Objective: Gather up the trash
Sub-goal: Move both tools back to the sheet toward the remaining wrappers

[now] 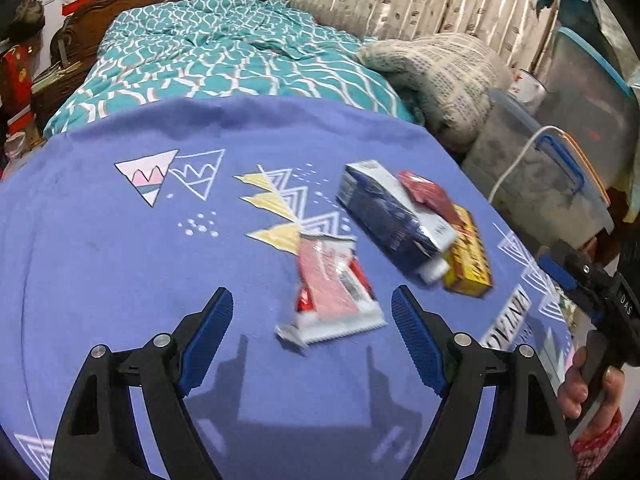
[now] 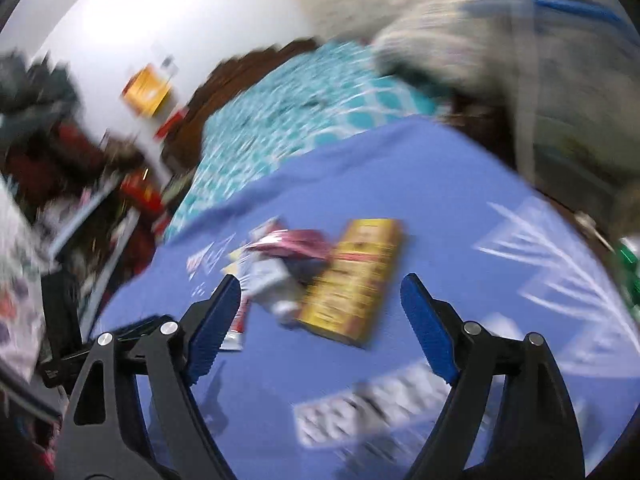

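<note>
The left gripper [image 1: 312,312] holds its jaws wide apart and empty above the purple patterned cloth [image 1: 120,260]. A flat pink-and-white foil wrapper [image 1: 334,292] lies between the tips. At 1 o'clock, a dark blue carton [image 1: 392,212] rests on a yellow cardboard box [image 1: 470,260], with a red sachet [image 1: 430,194] above them. The right gripper [image 2: 320,312], jaws also apart and empty, faces the same pile. Risk: the thin wrapper may slide away, or the cloth may bunch into the grip.
</note>
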